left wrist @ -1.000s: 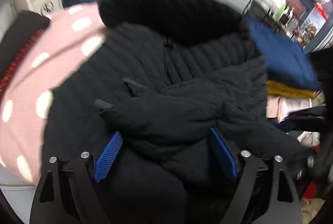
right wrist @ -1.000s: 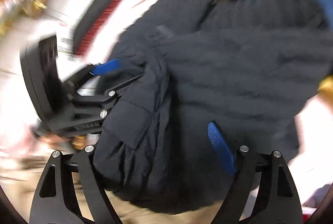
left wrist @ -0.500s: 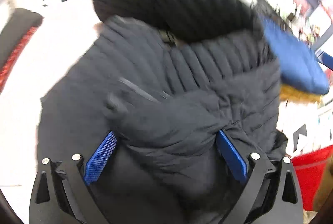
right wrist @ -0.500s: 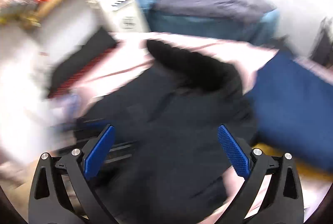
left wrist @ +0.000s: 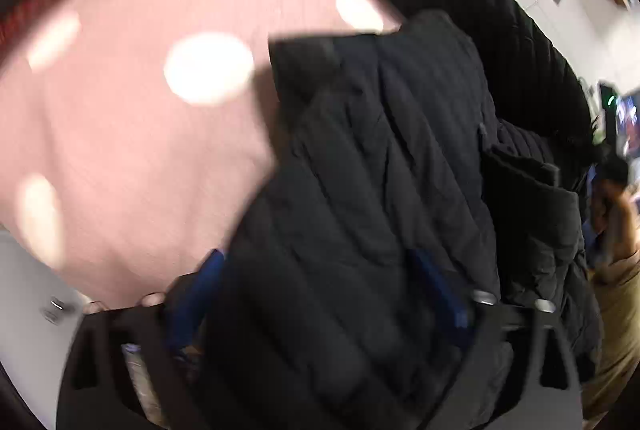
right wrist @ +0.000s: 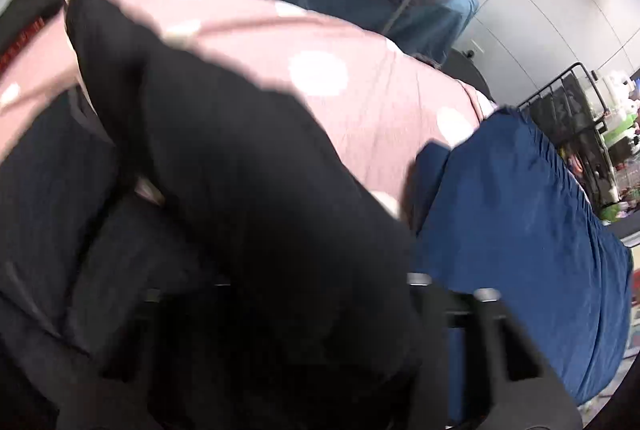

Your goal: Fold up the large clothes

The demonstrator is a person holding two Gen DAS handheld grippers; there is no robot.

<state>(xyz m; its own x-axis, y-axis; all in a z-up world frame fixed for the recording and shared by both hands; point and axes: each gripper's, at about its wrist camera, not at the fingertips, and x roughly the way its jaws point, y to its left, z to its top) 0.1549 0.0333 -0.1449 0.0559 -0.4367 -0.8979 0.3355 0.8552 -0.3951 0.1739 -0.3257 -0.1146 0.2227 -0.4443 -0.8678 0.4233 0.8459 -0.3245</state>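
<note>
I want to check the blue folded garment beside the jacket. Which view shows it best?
The right wrist view: the blue garment fills its right side, lying on the pink dotted cover. The left wrist view shows none of it, only the dark quilted jacket.

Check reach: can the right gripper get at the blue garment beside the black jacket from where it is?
Probably not directly. The black jacket's hood fills the space between the right gripper's closing fingers and hides them; the blue garment lies clear off to its right on the pink spotted cover.
</note>
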